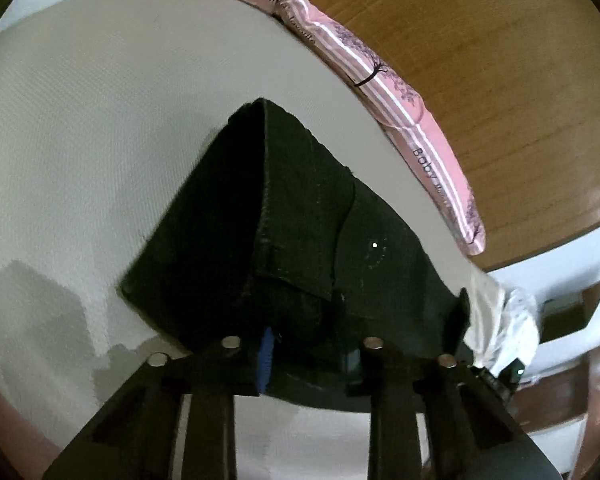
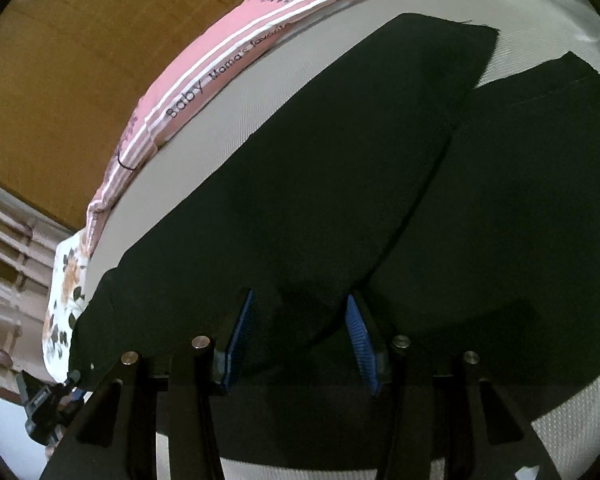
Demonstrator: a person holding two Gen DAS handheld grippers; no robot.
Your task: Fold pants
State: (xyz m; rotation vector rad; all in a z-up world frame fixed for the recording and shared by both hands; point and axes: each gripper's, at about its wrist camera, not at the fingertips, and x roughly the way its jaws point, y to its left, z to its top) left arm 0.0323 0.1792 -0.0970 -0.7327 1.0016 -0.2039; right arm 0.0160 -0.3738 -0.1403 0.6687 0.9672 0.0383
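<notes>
Black pants [image 1: 300, 208] lie on a pale mattress [image 1: 80, 128]. In the left wrist view the waist end with a small shiny rivet points toward me. My left gripper [image 1: 308, 356] is shut on the near edge of that waist end. Cloth fills the gap beside its blue pad [image 1: 266, 360], and the other pad is hidden under fabric. The right wrist view shows both legs of the pants [image 2: 340, 160] stretching away, split toward the hems. My right gripper [image 2: 300, 340] straddles a raised fold of the near edge. Its blue pads [image 2: 240, 336] stand apart with bare faces, so it is open.
A pink striped cushion [image 1: 380, 80] printed "Baby" runs along the mattress's far edge, with a brown wooden surface [image 1: 480, 60] beyond it. Floral bedding [image 2: 64, 292] lies at one end. A dark device [image 2: 40, 404] sits low at the left in the right wrist view.
</notes>
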